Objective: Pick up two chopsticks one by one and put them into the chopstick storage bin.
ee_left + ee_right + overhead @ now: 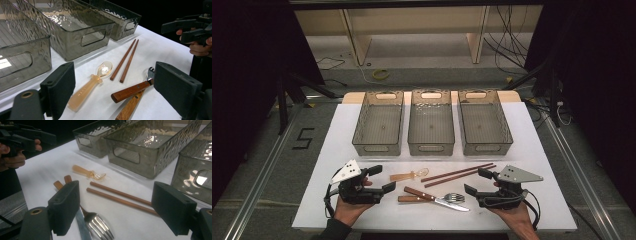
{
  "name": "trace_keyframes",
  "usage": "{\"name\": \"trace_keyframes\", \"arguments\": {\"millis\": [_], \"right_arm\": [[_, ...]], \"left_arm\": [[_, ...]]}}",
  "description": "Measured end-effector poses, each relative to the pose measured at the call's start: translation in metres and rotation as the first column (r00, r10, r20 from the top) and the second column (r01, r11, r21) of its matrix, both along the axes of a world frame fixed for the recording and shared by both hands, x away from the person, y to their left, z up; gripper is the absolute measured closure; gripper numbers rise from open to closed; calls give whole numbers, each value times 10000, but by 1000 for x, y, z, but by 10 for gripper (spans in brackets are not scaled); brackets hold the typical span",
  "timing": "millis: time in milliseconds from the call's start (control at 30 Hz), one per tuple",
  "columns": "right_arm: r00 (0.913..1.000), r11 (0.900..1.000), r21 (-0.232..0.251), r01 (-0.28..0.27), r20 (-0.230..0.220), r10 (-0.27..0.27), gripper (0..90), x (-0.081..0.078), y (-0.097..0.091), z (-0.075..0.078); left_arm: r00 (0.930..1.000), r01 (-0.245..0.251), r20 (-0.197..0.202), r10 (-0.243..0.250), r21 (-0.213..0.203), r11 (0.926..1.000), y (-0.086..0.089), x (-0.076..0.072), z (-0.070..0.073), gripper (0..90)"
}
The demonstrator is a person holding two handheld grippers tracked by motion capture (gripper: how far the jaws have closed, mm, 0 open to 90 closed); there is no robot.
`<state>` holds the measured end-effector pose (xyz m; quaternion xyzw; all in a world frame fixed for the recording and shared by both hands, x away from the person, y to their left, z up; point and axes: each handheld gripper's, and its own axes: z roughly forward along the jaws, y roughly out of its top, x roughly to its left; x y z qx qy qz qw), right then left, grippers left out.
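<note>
Tools (pixel 381 179) (pixel 476 182) open beside amber translucent spoon (pixel 409 175)

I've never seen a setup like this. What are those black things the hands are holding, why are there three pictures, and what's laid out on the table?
Those are hand-held grippers: a person holds the left gripper and the right gripper, each with two black jaws. Both are open and hold nothing.

The high view looks down on the table from above the person. The other two pictures come from small cameras riding on each gripper, looking out between its own jaws.

On the white table stand three clear grey bins, side by side, with nothing visible inside. In front lie a translucent orange spoon, a pair of brown chopsticks, and a knife and fork with wooden handles, their handles crossing.
</note>
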<state>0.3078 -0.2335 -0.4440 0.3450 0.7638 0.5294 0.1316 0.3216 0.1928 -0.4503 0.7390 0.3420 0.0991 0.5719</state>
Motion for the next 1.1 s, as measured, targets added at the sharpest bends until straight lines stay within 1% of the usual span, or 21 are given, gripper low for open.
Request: {"name": "trace_keyframes", "arguments": {"millis": [233,367,467,500,567,633,667,700,733,767,800,867,900,967,1000,1033,1100], "right_arm": [[9999,9999,-100,-127,16,127,245,1,1,3],[9995,9987,-390,-317,81,320,251,3,2,6],[9984,9959,-717,-555,59,561,259,8,2,10],[9977,9941,-851,-677,34,683,263,10,3,11],[9961,9879,-1278,-874,35,886,265,14,4,14],[9918,9769,-1716,-1272,-111,1272,271,19,6,18],[9904,9717,-1922,-1376,-118,1379,271,22,8,20],[9904,9717,-1922,-1376,-118,1379,271,22,8,20],[9880,9646,-2143,-1534,-178,1532,271,25,10,22],[9837,9529,-2445,-1793,-346,1763,271,30,13,25],[9780,9312,-2993,-2079,-491,2026,278,36,17,28],[9724,9085,-3470,-2329,-691,2229,282,41,22,30],[9700,8996,-3631,-2426,-786,2299,282,43,24,31],[9619,8724,-4054,-2731,-1066,2516,282,48,28,33],[9598,8583,-4297,-2804,-1119,2576,282,50,30,33],[9574,8473,-4463,-2879,-1158,2643,282,52,32,34],[9502,8286,-4653,-3114,-1389,2791,281,57,35,36]], "left_arm": [[10000,3,17,-3,21,10000,1,0,0,176],[10000,-13,0,13,19,10000,1,1,0,175],[10000,-36,-20,36,11,10000,1,1,0,175],[10000,-32,-23,32,14,10000,1,1,-1,176],[10000,-41,-40,41,14,10000,1,1,-1,175],[10000,-33,-52,33,20,10000,1,2,-1,175],[10000,-24,-50,24,36,10000,1,2,-1,175],[10000,-24,-50,24,36,10000,1,2,-1,175],[10000,-31,-54,32,34,10000,1,2,-1,175],[10000,-34,-70,34,21,10000,1,2,-1,175],[10000,-32,-71,33,19,10000,1,2,-1,175],[10000,-71,-61,71,-12,10000,2,3,-1,175],[10000,-71,-41,71,-6,10000,2,3,-1,175],[10000,-83,-39,83,-5,10000,3,3,-1,175],[10000,-80,-46,80,-20,10000,3,3,-1,175],[10000,-80,-46,80,-20,10000,3,3,-1,175],[10000,-72,-33,72,-10,10000,2,3,-1,175]]}}
